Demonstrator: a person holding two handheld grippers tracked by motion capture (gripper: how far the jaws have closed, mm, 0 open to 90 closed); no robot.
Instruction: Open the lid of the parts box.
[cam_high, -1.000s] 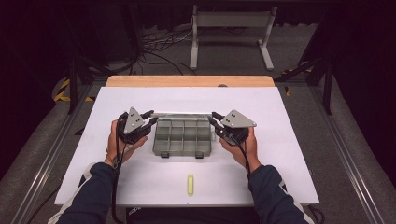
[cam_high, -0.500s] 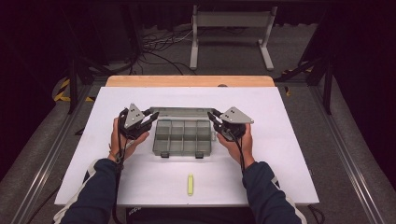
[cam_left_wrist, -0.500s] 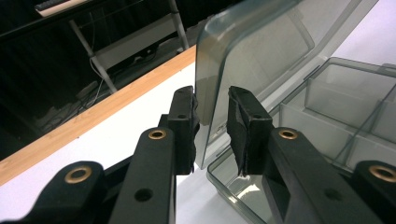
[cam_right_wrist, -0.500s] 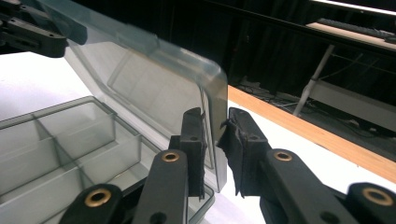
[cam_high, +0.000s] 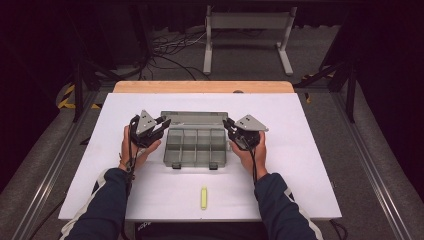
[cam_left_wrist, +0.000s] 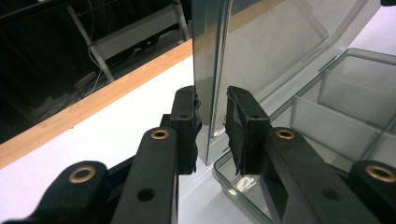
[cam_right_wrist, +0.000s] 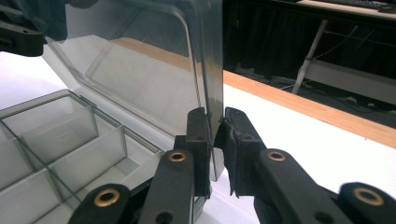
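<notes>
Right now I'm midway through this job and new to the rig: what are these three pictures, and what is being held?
No robot arm here: a person holds a two-jaw tool in each hand. The high view looks down on the white table from above the person's side. The other two pictures come from cameras riding on each tool, looking along its black jaws.

On the table sits a clear plastic compartment box with its lid raised, and nearer the person a small yellow stick.

The left tool straddles the lid's left edge; a gap shows beside one pad, so it looks not fully clamped. The right tool has just been closing and pinches the lid's right edge. The box's compartments look empty.
</notes>
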